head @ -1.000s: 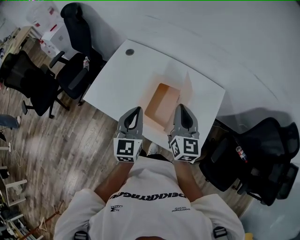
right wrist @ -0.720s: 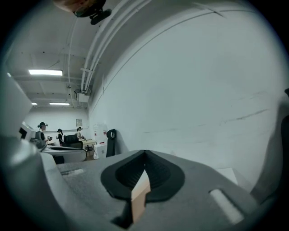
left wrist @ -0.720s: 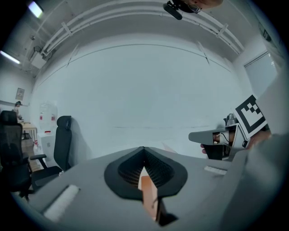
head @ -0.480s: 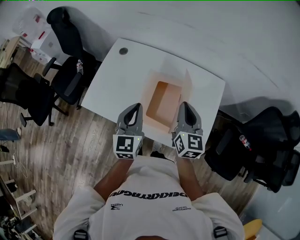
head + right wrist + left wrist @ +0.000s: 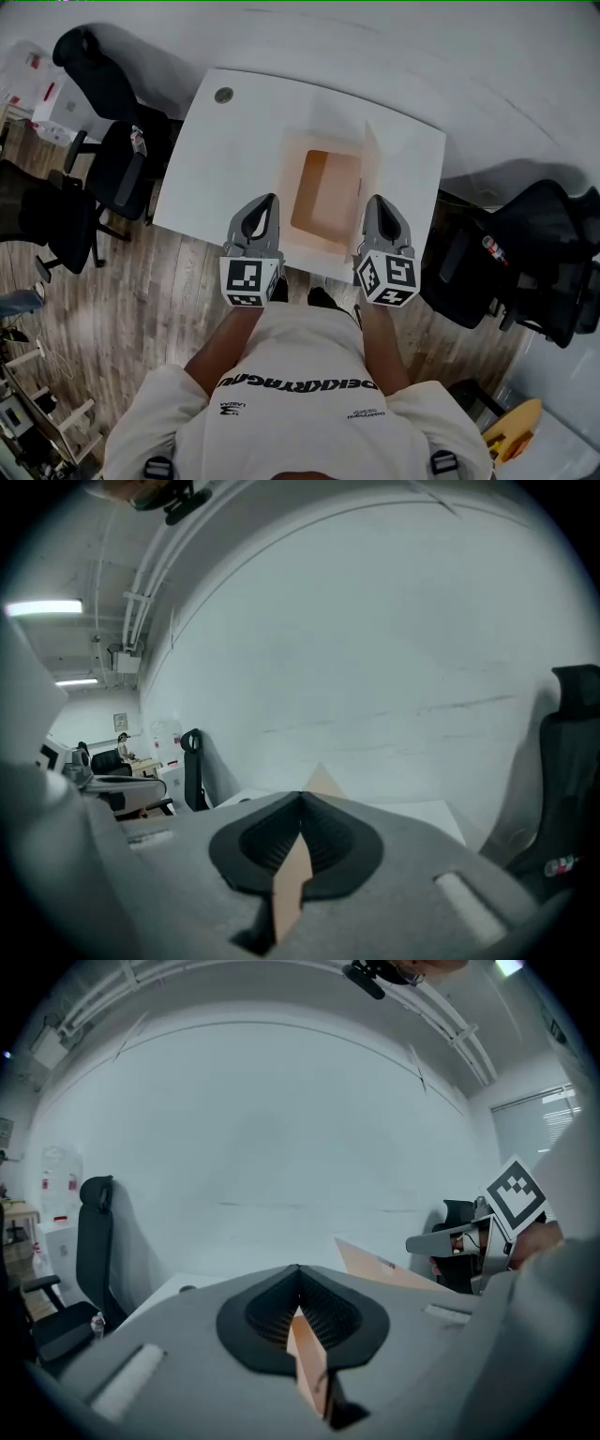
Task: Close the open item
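Note:
An open cardboard box [image 5: 323, 192] stands in the middle of the white table [image 5: 225, 159]; its flaps are spread and the right flap [image 5: 371, 169] stands up. My left gripper [image 5: 268, 200] is shut and hovers at the box's near left corner. My right gripper [image 5: 373, 202] is shut too, at the near right corner beside the raised flap. In the left gripper view the jaws [image 5: 298, 1269] meet at the tips, and a cardboard flap [image 5: 384, 1269] shows past them. The right gripper view shows closed jaws [image 5: 302, 797], with a flap tip [image 5: 323, 782] just beyond. Neither gripper holds anything.
Black office chairs stand left of the table [image 5: 112, 169] and to its right [image 5: 534, 253]. A round cable grommet [image 5: 223, 95] sits in the table's far left corner. A white wall runs behind the table, and wooden floor lies at the left.
Both grippers have come forward to the box's near corners and stayed shut. The view has swung so that the table and box lie squarer ahead.

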The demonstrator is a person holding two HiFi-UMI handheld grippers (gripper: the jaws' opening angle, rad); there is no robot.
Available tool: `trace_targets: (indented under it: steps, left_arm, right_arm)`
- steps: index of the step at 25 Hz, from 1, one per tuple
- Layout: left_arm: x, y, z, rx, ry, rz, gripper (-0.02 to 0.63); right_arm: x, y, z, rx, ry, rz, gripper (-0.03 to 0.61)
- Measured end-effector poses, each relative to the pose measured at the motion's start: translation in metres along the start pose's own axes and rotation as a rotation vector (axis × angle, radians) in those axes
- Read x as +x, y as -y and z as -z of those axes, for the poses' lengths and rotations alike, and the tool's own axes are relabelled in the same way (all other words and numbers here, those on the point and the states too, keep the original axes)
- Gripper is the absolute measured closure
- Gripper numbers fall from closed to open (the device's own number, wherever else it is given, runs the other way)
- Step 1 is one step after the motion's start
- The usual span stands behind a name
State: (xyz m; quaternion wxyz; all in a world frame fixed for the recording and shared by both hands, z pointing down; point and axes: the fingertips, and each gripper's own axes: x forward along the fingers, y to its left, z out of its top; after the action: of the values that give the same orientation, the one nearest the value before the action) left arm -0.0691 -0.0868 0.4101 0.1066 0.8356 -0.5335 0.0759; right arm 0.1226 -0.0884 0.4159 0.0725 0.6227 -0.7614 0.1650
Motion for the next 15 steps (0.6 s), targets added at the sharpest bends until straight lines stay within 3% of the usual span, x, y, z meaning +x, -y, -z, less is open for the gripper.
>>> trace_targets:
  steps: [15]
  left_arm:
    - [0.024,-0.014,0.027,-0.014,-0.061,0.039,0.615]
  right_arm:
    - [0.028,0.012,0.033,0.025,-0.123,0.026,0.581]
